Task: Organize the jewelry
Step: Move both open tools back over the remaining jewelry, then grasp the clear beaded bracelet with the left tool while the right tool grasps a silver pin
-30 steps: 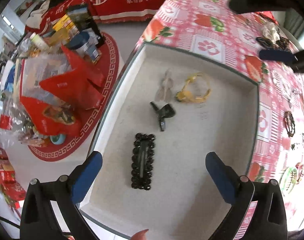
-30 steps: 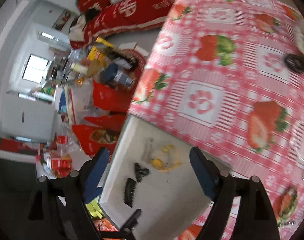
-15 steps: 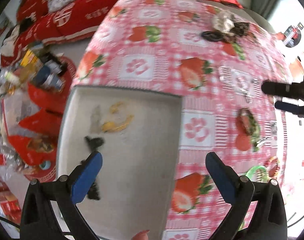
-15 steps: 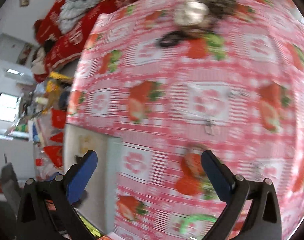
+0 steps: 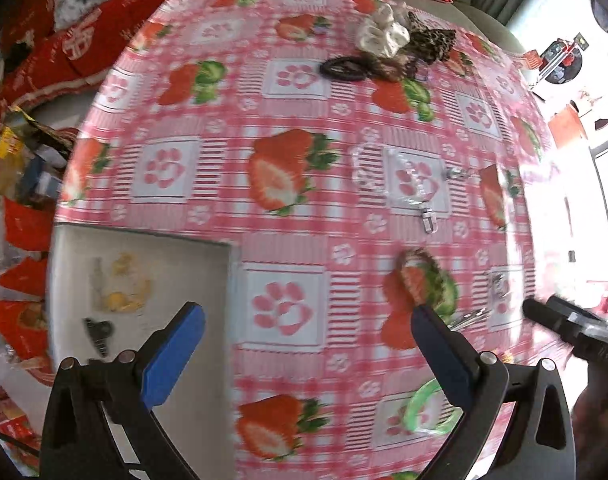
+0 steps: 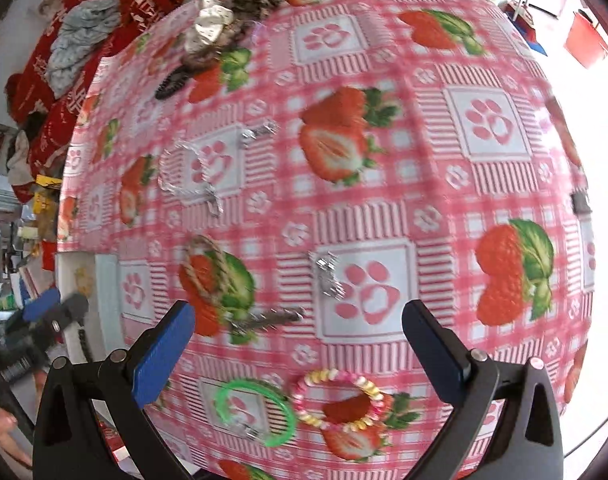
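Observation:
My left gripper (image 5: 308,344) is open and empty above the strawberry tablecloth, just right of the white tray (image 5: 208,272). The tray holds a yellow bracelet (image 5: 122,292) and a small black clip (image 5: 98,332). My right gripper (image 6: 298,344) is open and empty over the cloth. Below it lie a green bangle (image 6: 256,412) and a pink bead bracelet (image 6: 338,398). A silver clip (image 6: 330,276), a thin hairpin (image 6: 266,320), a braided ring (image 6: 208,268) and a clear necklace (image 6: 188,178) lie ahead. The braided ring (image 5: 422,276) and clear necklace (image 5: 408,184) also show in the left view.
Scrunchies (image 5: 384,36) and a black hair tie (image 5: 342,69) lie at the table's far edge. Red bags and clutter (image 5: 20,216) sit on the floor left of the table. The right gripper (image 5: 572,328) shows at the left view's right edge.
Both grippers swung right, away from the tray and over the tablecloth. The black beaded clip has left the left view. The right view now shows the bangle and bead bracelet close below.

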